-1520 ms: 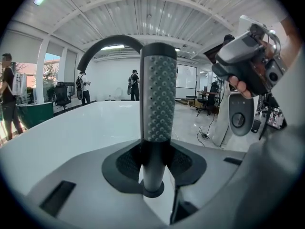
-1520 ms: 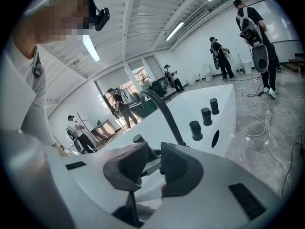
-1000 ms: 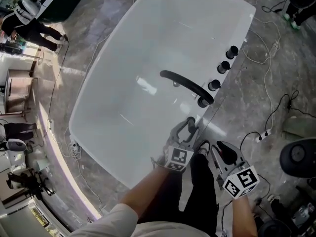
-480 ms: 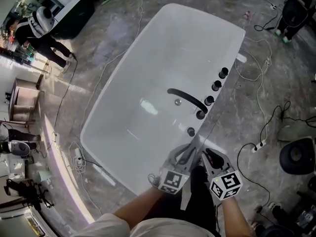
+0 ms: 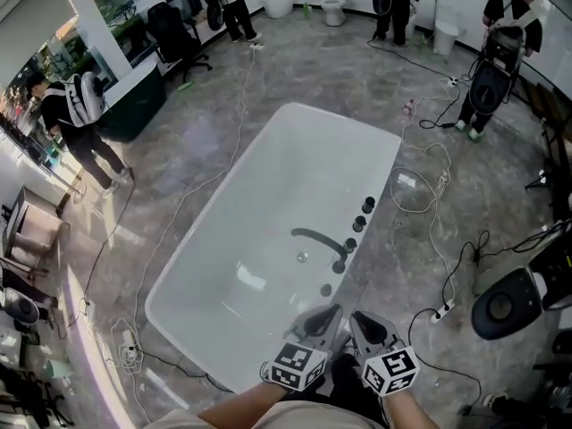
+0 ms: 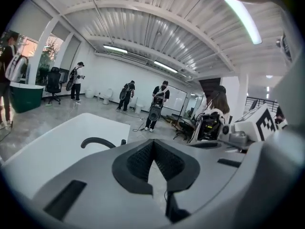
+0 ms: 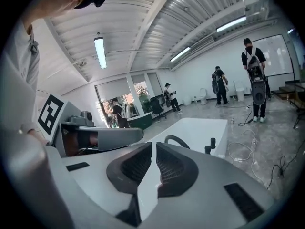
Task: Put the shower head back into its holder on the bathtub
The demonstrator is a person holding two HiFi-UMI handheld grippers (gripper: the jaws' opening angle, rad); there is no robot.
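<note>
white bathtub (image 5: 259, 222) in a busy showroom. the shower head (image 5: 326, 290), a small dark knob, looks seated in its holder on the near rim. below it, the left tongs (image 5: 329, 314) have just closed, empty. the right tongs (image 5: 357, 318) are together, also empty. both are held clear, probably because nothing remains to carry.

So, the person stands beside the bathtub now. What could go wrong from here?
1. Tripping: a power strip with its black cable lies on the floor close to the person, and white cable loops lie along the bathtub.
2. Slipping, perhaps: the floor looks glossy, so a quick step may be unsafe.
</note>
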